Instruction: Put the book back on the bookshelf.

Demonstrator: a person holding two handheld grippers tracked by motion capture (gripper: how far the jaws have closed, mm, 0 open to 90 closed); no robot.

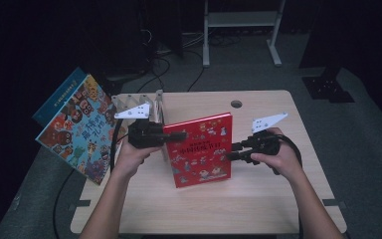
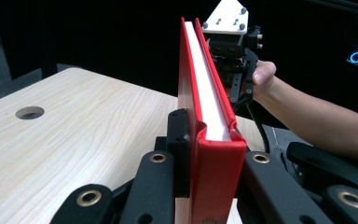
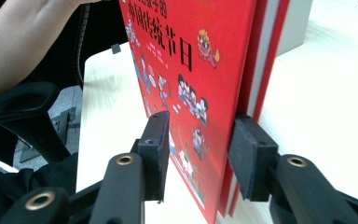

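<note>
A red picture book (image 1: pixel 201 149) stands upright on the wooden table (image 1: pixel 258 199), its cover facing me. My left gripper (image 1: pixel 176 135) is shut on the spine near its top; in the left gripper view the pads (image 2: pixel 179 149) squeeze the red spine (image 2: pixel 216 163) from both sides. My right gripper (image 1: pixel 233 152) is at the opposite, page-side edge. In the right gripper view its jaws (image 3: pixel 200 149) straddle that edge of the book (image 3: pixel 191 46), open, with a gap between the left pad (image 3: pixel 158 149) and the front cover. The right gripper (image 2: pixel 233 70) also appears beyond the book's far end.
A colourful picture book (image 1: pixel 79 129) and a blue book (image 1: pixel 54 99) behind it lean out over the table's left edge, against a pale folding rack (image 1: pixel 155 107). A round cable hole (image 1: pixel 236 104) lies near the table's back edge. Dark floor with cables surrounds the table.
</note>
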